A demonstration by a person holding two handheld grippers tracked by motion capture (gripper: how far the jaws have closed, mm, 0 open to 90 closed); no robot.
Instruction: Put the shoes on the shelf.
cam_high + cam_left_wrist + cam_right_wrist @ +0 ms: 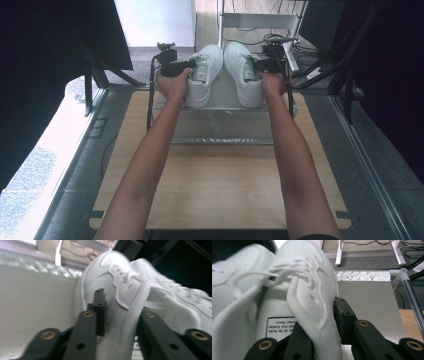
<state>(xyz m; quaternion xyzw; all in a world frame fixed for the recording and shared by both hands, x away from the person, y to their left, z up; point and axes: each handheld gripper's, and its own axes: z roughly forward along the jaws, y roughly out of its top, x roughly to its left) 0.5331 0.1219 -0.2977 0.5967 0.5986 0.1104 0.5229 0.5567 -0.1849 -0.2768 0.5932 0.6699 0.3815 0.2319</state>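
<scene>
Sneakers: the left sneaker [204, 75] and the right sneaker [244, 74] stood side by side, toes away from the person, on the grey mat [220, 125] at the far end of the wooden table [215, 195].
Left gripper [176, 67]: its jaws straddled the outer collar wall of the left sneaker, one inside the opening and one outside; whether the pads pressed could not be told.
Right gripper [265, 65]: likewise astride the right sneaker's outer collar, its clamp unclear.
Done: both shoes appeared set down on the mat.
Left: letting go and drawing the hands clear, by my judgement.
</scene>
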